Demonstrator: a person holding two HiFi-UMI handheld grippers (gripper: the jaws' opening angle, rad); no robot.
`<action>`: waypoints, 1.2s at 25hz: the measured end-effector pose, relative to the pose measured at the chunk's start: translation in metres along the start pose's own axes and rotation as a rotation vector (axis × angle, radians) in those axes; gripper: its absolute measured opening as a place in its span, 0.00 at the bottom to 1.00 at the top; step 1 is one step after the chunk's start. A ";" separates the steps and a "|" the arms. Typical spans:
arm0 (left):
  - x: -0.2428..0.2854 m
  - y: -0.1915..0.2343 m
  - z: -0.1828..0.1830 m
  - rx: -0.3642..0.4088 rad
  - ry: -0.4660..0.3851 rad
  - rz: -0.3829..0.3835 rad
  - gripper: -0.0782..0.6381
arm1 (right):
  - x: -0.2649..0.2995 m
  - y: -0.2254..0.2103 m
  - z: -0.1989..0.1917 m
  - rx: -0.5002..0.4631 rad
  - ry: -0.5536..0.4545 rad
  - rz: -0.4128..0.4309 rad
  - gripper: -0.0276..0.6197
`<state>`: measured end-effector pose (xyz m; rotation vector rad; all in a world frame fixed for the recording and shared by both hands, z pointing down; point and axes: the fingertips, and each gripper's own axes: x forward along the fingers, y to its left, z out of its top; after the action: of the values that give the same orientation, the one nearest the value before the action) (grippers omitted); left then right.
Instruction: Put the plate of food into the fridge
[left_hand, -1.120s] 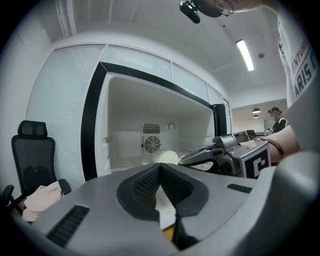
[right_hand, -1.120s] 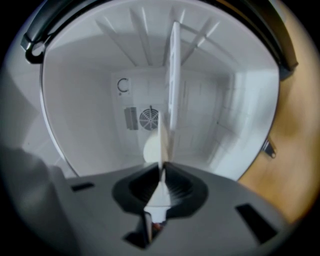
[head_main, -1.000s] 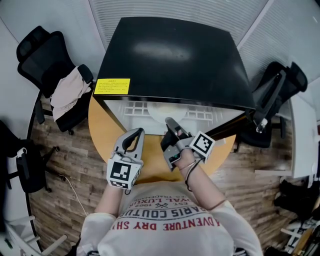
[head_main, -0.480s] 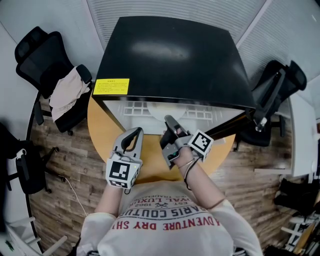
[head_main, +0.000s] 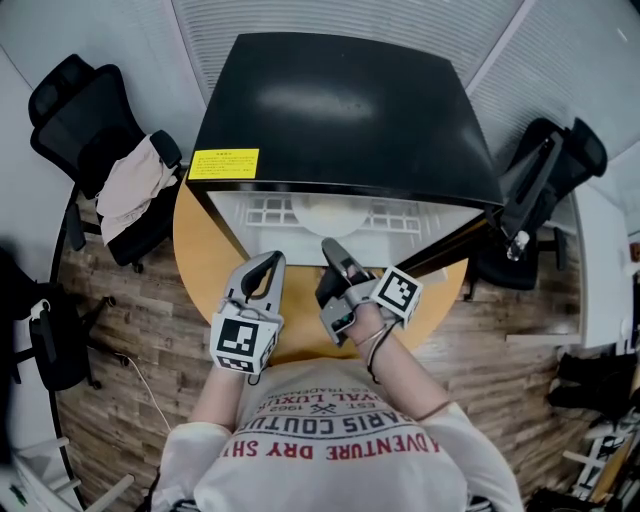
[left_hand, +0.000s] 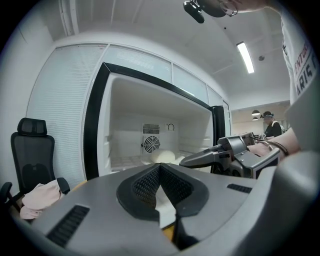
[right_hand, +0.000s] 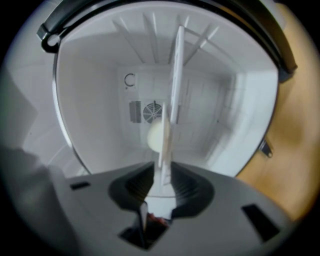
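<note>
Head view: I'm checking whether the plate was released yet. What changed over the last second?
The right hand-held gripper drew slightly back toward the person and leftward; its jaws are closed on the plate, nothing let go. The left hand-held gripper, fridge and table stayed put.

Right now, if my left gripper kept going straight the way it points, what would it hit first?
The left gripper points into the open fridge. First in line looks like the pale food on the plate held by the right gripper, though depth is unclear; it might pass just beside it.
</note>
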<state>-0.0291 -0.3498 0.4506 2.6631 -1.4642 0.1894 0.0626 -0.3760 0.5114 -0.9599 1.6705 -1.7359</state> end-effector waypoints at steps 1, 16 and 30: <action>-0.001 -0.002 0.000 -0.001 0.000 -0.002 0.15 | -0.003 -0.002 -0.005 -0.039 0.027 -0.010 0.21; -0.021 -0.024 -0.004 -0.005 0.010 -0.014 0.15 | -0.052 0.027 -0.014 -1.072 -0.021 -0.107 0.09; -0.026 -0.043 0.004 0.025 -0.022 -0.044 0.15 | -0.083 0.063 -0.032 -1.613 -0.088 -0.048 0.09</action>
<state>-0.0064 -0.3058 0.4417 2.7227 -1.4169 0.1764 0.0811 -0.2960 0.4394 -1.5682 2.8588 0.0348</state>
